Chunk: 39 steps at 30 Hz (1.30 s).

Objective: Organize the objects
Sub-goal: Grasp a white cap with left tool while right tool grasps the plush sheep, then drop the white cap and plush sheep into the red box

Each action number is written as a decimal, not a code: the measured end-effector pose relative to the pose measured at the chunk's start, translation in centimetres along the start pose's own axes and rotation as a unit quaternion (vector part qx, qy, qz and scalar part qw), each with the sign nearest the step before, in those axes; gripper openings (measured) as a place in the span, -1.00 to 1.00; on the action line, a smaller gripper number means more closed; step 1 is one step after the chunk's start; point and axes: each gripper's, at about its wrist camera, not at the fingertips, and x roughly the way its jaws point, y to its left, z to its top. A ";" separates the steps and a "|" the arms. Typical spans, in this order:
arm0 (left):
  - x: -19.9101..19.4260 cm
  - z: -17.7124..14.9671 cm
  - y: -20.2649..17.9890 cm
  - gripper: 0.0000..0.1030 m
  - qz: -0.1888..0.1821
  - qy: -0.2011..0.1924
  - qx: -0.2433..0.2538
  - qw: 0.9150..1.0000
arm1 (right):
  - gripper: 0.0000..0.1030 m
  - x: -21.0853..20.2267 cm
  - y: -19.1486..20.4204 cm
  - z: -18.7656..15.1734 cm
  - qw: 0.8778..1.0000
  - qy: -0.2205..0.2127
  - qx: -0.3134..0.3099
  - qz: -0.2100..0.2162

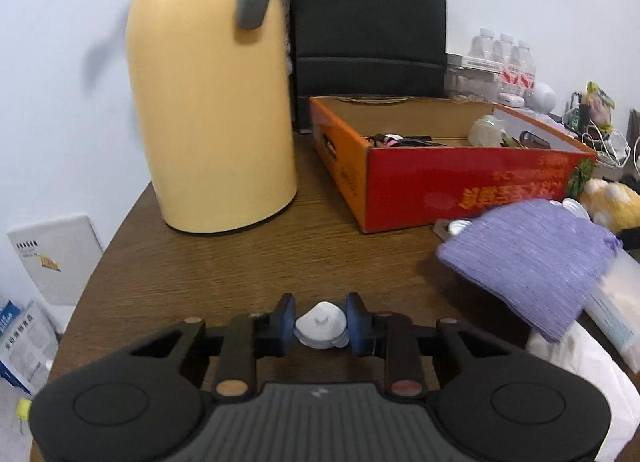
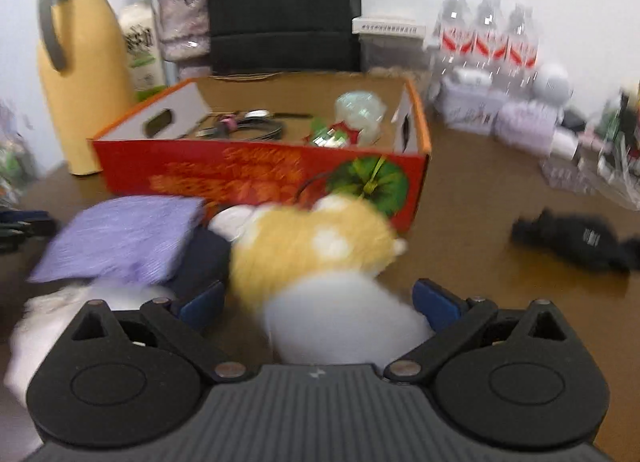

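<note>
My left gripper (image 1: 320,322) is shut on a small white plastic piece (image 1: 320,325) and holds it just above the brown table (image 1: 224,262). The open red cardboard box (image 1: 460,178) lies ahead to the right, holding cables and a clear wrapped item. My right gripper (image 2: 318,302) is open, its blue pads on either side of a yellow and white plush toy (image 2: 320,258) lying in front of the red box (image 2: 256,174); the pads do not press it. A purple cloth (image 2: 120,238) lies left of the toy and also shows in the left wrist view (image 1: 524,258).
A tall yellow thermos jug (image 1: 208,102) stands at the table's left back, a black paper bag (image 1: 368,22) behind the box. Water bottles (image 2: 484,38) and small clutter fill the right back. A black furry item (image 2: 576,240) lies on the right. White bags (image 1: 584,366) sit near the purple cloth.
</note>
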 end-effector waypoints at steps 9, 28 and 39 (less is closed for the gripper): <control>-8.4 -1.5 -4.1 -0.51 -0.014 -0.061 -0.032 0.998 | 0.03 -3.9 0.6 -3.3 0.999 -0.021 0.041 0.022; -17.9 -4.8 -8.7 -0.51 -0.065 -0.066 -0.083 0.992 | 0.02 -17.3 3.0 -11.4 0.991 -0.093 0.096 0.030; -2.6 13.4 -7.3 -0.51 -0.055 -0.062 -0.022 0.996 | 0.03 -5.1 3.5 9.6 0.986 -0.126 0.059 0.094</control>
